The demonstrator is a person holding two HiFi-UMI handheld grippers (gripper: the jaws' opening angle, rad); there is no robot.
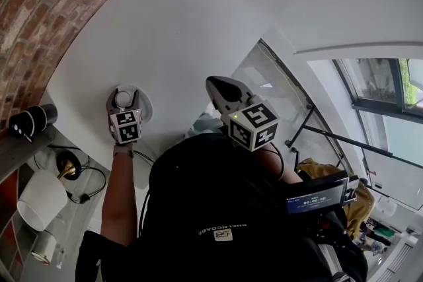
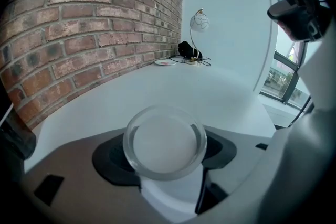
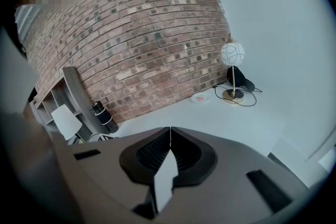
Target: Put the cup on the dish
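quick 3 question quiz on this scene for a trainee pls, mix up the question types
1. True or false: the right hand-held gripper has its jaws apart.
2. The left hand-held gripper is closed on: A) a spoon B) a clear cup C) nothing.
3. Fill in: in the head view, the cup sits over a white ___.

Key: 1 false, its jaws are together with nothing between them. 2 B. 3 dish.
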